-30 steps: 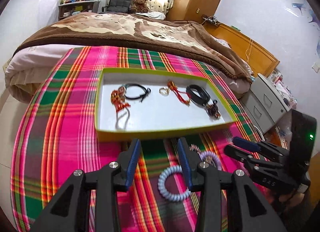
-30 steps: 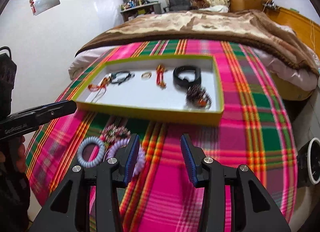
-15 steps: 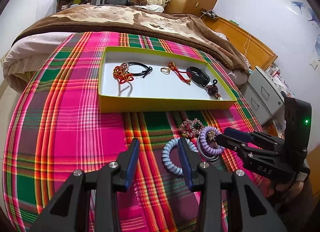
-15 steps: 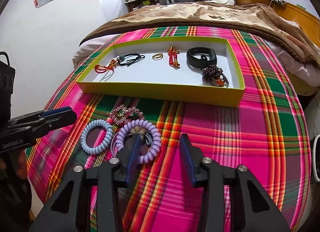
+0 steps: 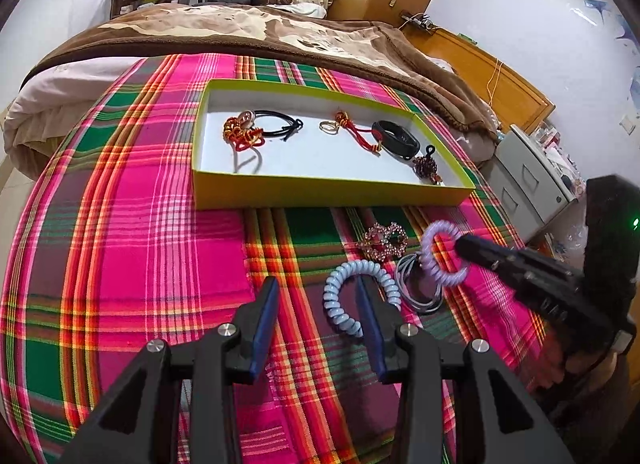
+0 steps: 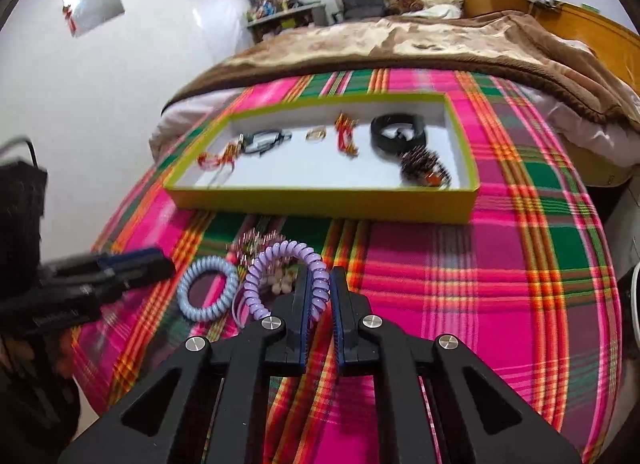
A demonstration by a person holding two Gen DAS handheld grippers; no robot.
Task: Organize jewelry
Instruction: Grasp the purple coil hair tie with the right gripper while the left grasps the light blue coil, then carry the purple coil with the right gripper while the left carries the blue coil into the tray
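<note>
purple spiral hair tie (image 6: 280, 270), a glossy coiled loop, pinched by the closing right fingers (image 6: 308, 296); left fingers (image 5: 266, 304) half-spread, empty.

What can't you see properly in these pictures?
- Sparkly hair clip: right wrist view, blurred, half hidden behind the purple coil tie.
- Grey bands: left wrist view, partly under that tie; count unclear.
- Small ring in the tray: too small for detail.

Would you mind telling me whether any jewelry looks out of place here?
Yes: a blue coil band, a beaded piece and a purple coil band lie outside the tray, on the plaid cloth.
</note>
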